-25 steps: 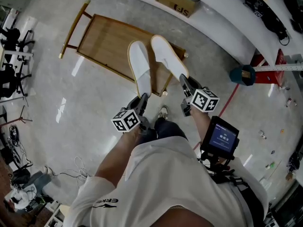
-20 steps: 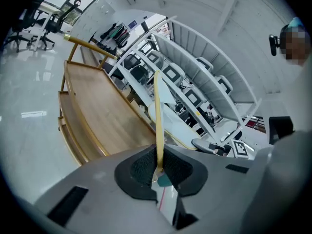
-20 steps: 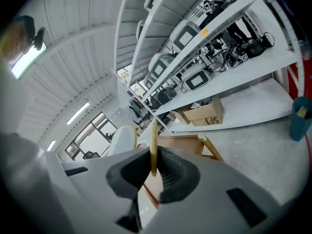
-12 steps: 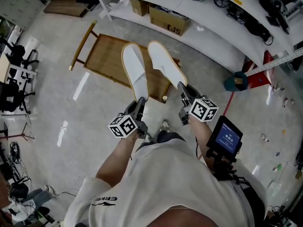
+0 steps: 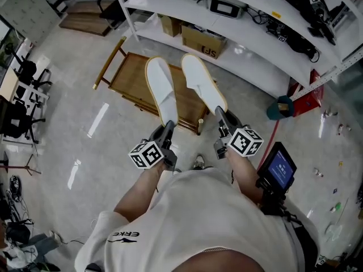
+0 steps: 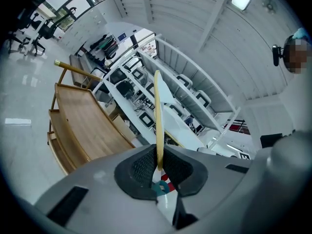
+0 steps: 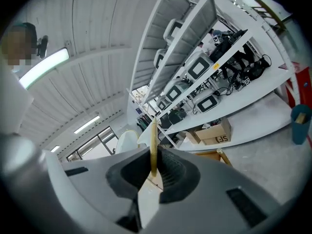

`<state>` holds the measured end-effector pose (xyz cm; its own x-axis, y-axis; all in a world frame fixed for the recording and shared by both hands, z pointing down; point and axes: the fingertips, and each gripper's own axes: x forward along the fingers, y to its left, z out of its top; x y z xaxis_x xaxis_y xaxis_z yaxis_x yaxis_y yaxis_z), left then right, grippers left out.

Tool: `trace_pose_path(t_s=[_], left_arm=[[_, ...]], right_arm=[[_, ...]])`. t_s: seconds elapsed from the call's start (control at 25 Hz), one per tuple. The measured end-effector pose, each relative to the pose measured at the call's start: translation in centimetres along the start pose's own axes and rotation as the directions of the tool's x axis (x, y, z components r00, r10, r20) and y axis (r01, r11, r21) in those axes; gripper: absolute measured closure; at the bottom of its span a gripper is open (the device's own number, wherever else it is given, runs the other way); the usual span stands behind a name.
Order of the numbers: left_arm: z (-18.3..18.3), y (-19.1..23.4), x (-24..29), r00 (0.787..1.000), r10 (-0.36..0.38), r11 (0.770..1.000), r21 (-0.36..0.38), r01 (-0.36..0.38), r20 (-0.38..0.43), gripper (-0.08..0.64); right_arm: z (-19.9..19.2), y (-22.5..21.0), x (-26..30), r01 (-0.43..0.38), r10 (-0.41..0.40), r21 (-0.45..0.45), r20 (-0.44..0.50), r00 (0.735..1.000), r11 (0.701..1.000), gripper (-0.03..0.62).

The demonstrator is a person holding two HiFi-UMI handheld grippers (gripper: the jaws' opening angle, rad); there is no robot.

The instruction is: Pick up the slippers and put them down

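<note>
Slippers, head view: left slipper (image 5: 160,89) and right slipper (image 5: 203,85) both hang in the air, toes pointing away from me, over the wooden rack (image 5: 129,77). Against a second ago they sit higher and the rack has dropped away beneath them, so I judge the pick-up done and only the set-down left. Left hand-held gripper (image 5: 168,128) and right hand-held gripper (image 5: 221,116) each hold a heel end.

Left gripper view: dark pads clamped on the thin yellow sole edge, seen edge-on; rack low at left.

Right gripper view: same clamp on its own sole edge; shelving (image 7: 263,116) ahead. Only these two views show pad contact; only the head view shows both slippers together above the rack
</note>
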<state>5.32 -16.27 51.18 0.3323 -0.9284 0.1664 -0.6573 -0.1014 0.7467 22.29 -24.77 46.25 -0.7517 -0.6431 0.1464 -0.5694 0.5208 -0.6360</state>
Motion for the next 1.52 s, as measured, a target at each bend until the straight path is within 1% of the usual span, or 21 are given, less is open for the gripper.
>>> trace_pose_path(t_s=[0.32, 0.8, 0.92, 1.04, 1.24, 1.52], left_arm=[[0.9, -0.8, -1.8, 1.000, -0.026, 1.000, 0.006, 0.026, 0.006, 0.532], [1.1, -1.4, -1.8, 0.998, -0.057, 0.998, 0.029, 0.057, -0.005, 0.532], [1.0, -1.5, -2.0, 0.998, -0.063, 0.998, 0.018, 0.064, -0.006, 0.532], [1.0, -1.4, -2.2, 0.998, -0.064, 0.998, 0.005, 0.064, -0.001, 0.532], [0.9, -1.8, -2.5, 0.998, -0.063, 0.998, 0.017, 0.063, -0.001, 0.532], [1.3, -1.5, -2.6, 0.998, -0.054, 0.998, 0.021, 0.054, 0.018, 0.532]], right_arm=[[0.2, 2.8, -0.8, -0.021, 0.021, -0.002, 0.040, 0.999, 1.000, 0.560], [0.5, 3.3, -1.0, -0.020, 0.021, -0.022, 0.062, 0.998, 1.000, 0.560], [0.6, 3.5, -1.3, -0.020, 0.022, -0.031, 0.064, 0.998, 0.999, 0.560], [0.4, 3.5, -1.6, -0.016, 0.018, -0.032, 0.064, 0.998, 0.999, 0.560], [0.2, 3.5, -2.1, -0.015, 0.016, -0.030, 0.062, 0.998, 0.999, 0.560], [0.0, 3.8, -1.3, -0.036, 0.037, -0.031, 0.053, 0.998, 0.999, 0.560]])
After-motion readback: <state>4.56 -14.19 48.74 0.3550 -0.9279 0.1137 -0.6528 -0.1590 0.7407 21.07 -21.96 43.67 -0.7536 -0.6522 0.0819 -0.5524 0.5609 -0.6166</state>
